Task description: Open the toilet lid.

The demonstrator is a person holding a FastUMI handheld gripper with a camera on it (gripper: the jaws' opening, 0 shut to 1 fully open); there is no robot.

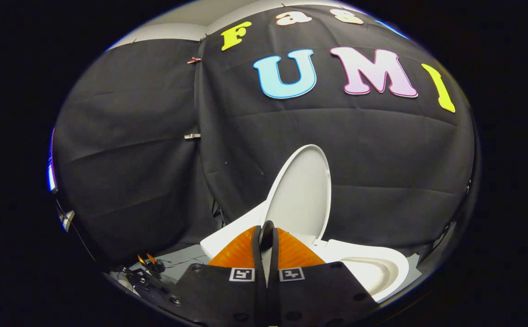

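Item: toilet lid (301, 193), raised upright at lower centre of the frame, just beyond the gripper (266, 231). We log its fingers closed together, holding nothing. Toilet bowl (372, 268) (partly hidden behind the gripper body) sits lower right. Small clutter at lower left is unidentifiable.

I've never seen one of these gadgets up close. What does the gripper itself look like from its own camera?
The gripper has two slim fingers rising side by side, closed together with a rounded tip. Each finger is backed by a ribbed triangular pad. Below sits a flat black base plate with round screw holes and two small square black-and-white markers, one per finger.
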